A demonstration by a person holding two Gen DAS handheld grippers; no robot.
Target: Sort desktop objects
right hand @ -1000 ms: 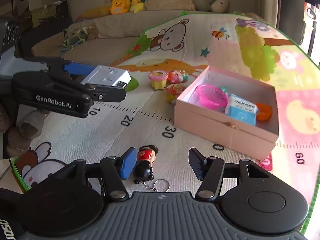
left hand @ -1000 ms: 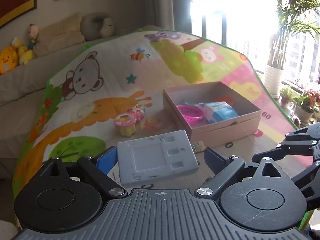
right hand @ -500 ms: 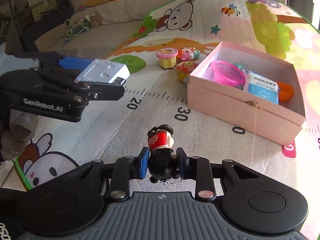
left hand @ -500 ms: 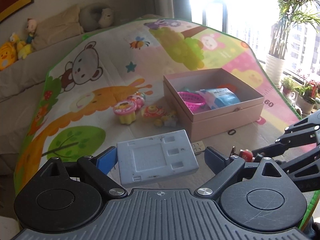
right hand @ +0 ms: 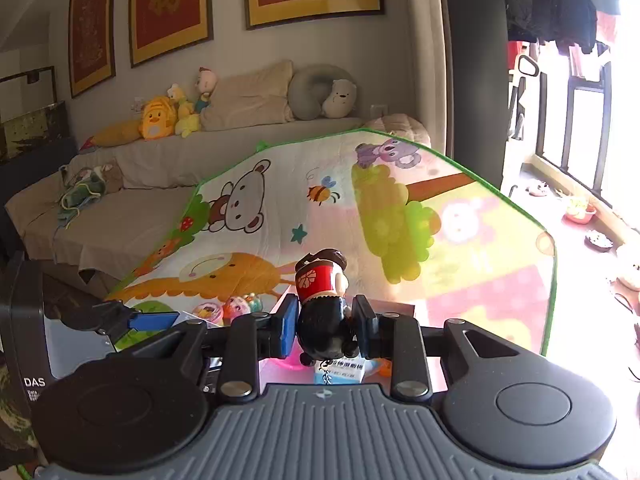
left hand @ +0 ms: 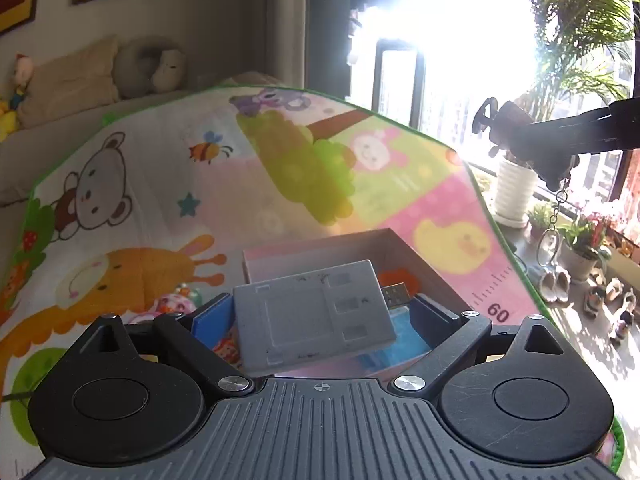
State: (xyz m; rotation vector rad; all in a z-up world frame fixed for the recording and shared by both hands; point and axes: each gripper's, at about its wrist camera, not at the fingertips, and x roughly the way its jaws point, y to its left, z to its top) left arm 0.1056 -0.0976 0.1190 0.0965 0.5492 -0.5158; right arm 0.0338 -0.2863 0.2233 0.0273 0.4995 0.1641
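Note:
A flat grey device [left hand: 308, 308] with a USB plug hangs in the air, my left gripper [left hand: 322, 320] shut on it between blue pads. Right under it lies the open pink box [left hand: 304, 250]. My right gripper [right hand: 326, 322] is shut on a small doll keychain [right hand: 320, 280], red body and black base, held high above the mat. In the left wrist view the same doll [left hand: 516, 132] shows dark against the window at upper right, its key ring [left hand: 549, 240] dangling. Beneath the doll, the box holds a blue-white pack [right hand: 344, 372] and a pink basket [right hand: 286, 360].
Small round toys [right hand: 208, 312] lie on the cartoon play mat [right hand: 460, 280] left of the box. A sofa with pillows and plush toys [right hand: 160, 120] runs behind. Potted plants [left hand: 516, 188] and shoes [left hand: 556, 284] stand by the bright window on the right.
My right gripper closed on the doll and lifted it off the mat. The left gripper carried the grey device forward until it hangs over the pink box.

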